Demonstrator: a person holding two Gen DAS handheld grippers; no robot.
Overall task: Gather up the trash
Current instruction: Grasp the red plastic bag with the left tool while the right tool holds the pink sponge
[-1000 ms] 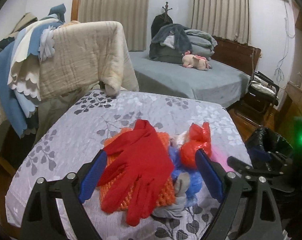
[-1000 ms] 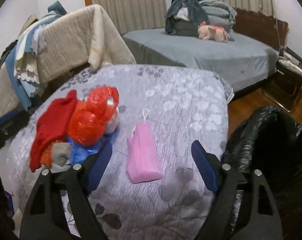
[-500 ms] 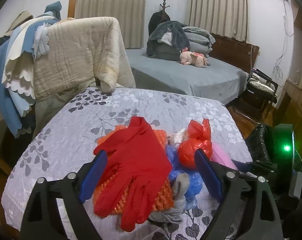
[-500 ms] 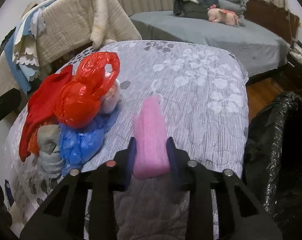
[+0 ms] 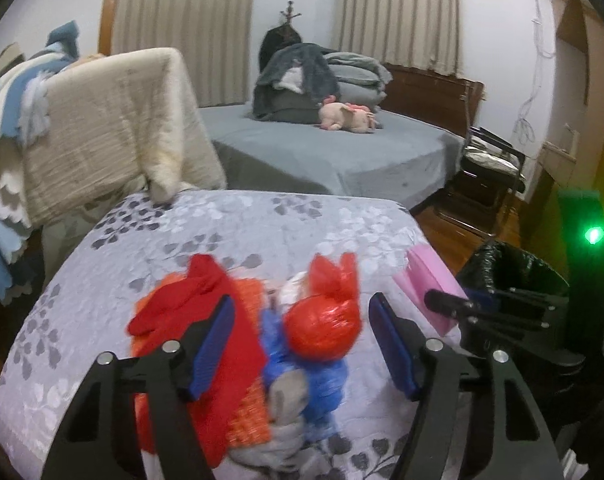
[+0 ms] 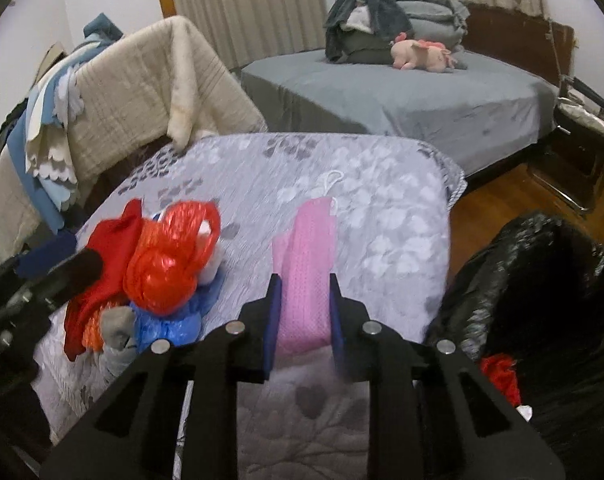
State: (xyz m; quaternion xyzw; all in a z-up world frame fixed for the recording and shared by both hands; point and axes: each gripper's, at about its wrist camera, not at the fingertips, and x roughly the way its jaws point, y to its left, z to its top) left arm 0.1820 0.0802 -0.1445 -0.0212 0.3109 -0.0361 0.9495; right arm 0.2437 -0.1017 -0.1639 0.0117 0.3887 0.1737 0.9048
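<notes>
On the table's leaf-patterned cover [image 5: 242, 224] lies a pile: a red glove [image 5: 182, 304], orange netting [image 5: 250, 412], a blue plastic bag [image 5: 322, 384], a grey rag [image 5: 286, 396] and a knotted red plastic bag [image 5: 322, 332]. My left gripper [image 5: 302, 300] straddles the red bag. Its jaws are closing, and the pads stand clear of the bag. The left pad lies over the glove. In the right wrist view my right gripper [image 6: 305, 280] is closing, its pads pressing the near end of a pink knitted cloth [image 6: 310, 236]. The black trash bag [image 6: 542, 280] gapes at the right.
A chair draped with a beige blanket [image 5: 114, 120] stands behind the table at the left. A grey bed [image 5: 342, 152] lies beyond, and a black folding chair [image 5: 490, 168] stands on the wooden floor at the right. Something red [image 6: 500, 372] lies inside the trash bag.
The right gripper went from wide open to clamped on the pink cloth. The left gripper slid right, from the red glove to the red bag, and its jaws narrowed.
</notes>
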